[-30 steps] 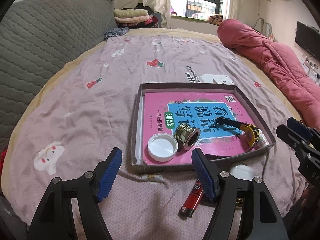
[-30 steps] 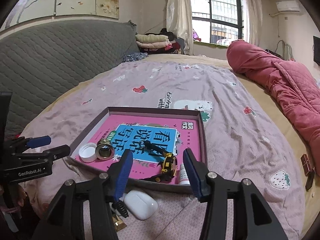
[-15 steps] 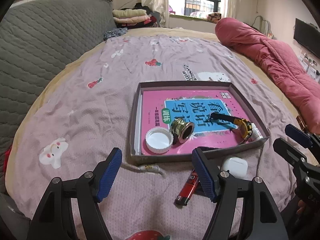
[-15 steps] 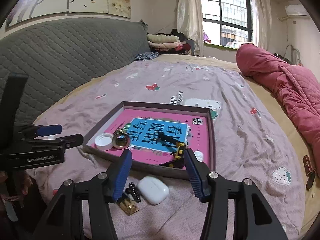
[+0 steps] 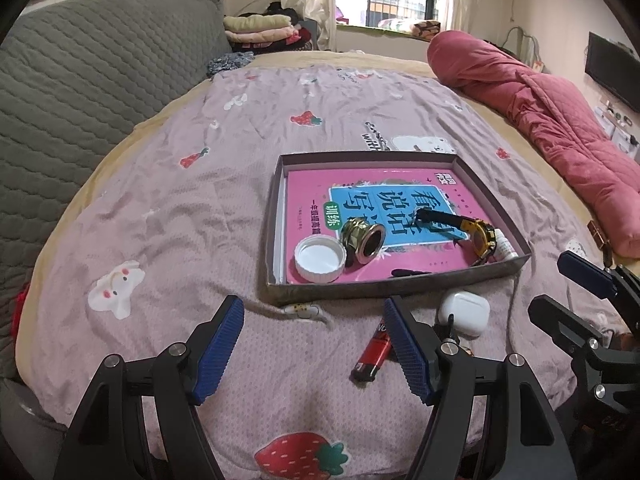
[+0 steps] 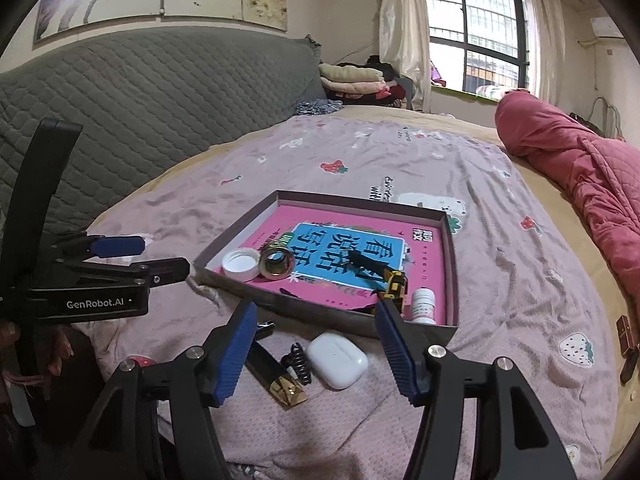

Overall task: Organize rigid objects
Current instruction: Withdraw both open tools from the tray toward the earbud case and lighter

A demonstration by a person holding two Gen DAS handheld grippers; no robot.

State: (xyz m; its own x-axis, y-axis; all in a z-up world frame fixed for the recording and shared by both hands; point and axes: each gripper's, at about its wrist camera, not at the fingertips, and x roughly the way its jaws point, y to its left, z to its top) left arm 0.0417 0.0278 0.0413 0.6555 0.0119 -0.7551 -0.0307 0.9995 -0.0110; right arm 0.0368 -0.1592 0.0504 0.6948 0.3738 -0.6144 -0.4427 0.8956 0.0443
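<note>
A shallow grey box [image 5: 400, 286] on the bed holds a pink book, a white cap [image 5: 320, 260], a gold metal ring [image 5: 362, 238], a yellow-black watch [image 5: 476, 232] and a small white bottle [image 5: 505, 247]. In front of it on the sheet lie a white earbud case [image 5: 464, 312] and a red lighter [image 5: 374, 354]. The right wrist view adds a black spring [image 6: 298, 362] and a gold-tipped black tube [image 6: 276, 372]. My left gripper [image 5: 312, 304] hangs open and empty before the box. My right gripper [image 6: 316, 306] hovers above the loose items, its jaws opening with nothing between them.
A grey quilted headboard [image 5: 80, 80] runs along the left. A rolled red quilt [image 5: 560, 128] lies along the bed's right side, with folded clothes [image 5: 260, 28] at the far end. A small brown object [image 6: 626, 332] rests near the right edge. A hand [image 6: 56, 356] holds the left gripper.
Both grippers have drawn back from the box. The right jaws have spread wider. The earbud case, spring, tube and lighter now show in full.
</note>
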